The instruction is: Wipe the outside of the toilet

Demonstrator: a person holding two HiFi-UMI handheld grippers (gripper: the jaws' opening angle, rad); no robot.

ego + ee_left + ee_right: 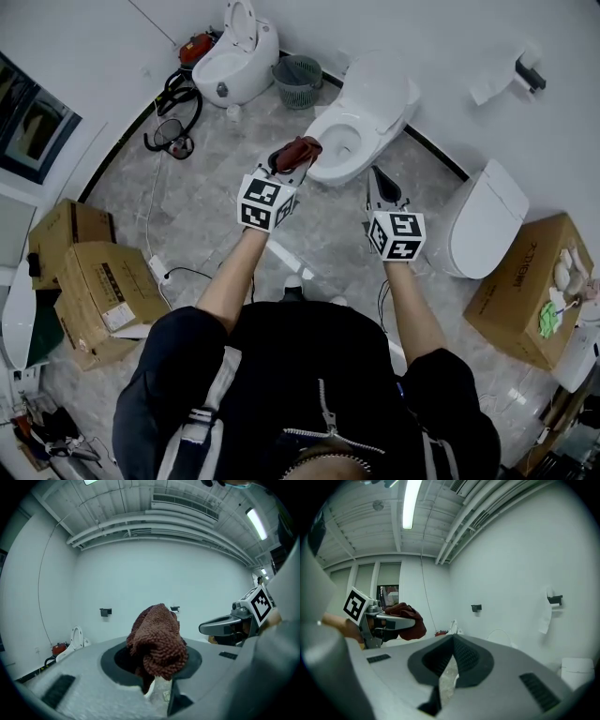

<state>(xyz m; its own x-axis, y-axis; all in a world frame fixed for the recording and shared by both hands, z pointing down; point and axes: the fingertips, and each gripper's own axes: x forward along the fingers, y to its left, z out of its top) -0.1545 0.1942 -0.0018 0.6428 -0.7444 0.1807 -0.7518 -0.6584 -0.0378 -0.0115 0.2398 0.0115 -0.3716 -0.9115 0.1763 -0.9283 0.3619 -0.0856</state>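
Grey floor [225,206] lies below you; the fingers of your left gripper [292,159] clamp one brown cloth [300,147], just beside the middle toilet [370,108]; your right gripper [377,176] has its fingers closed together, empty; three toilets line the wall [450,56].
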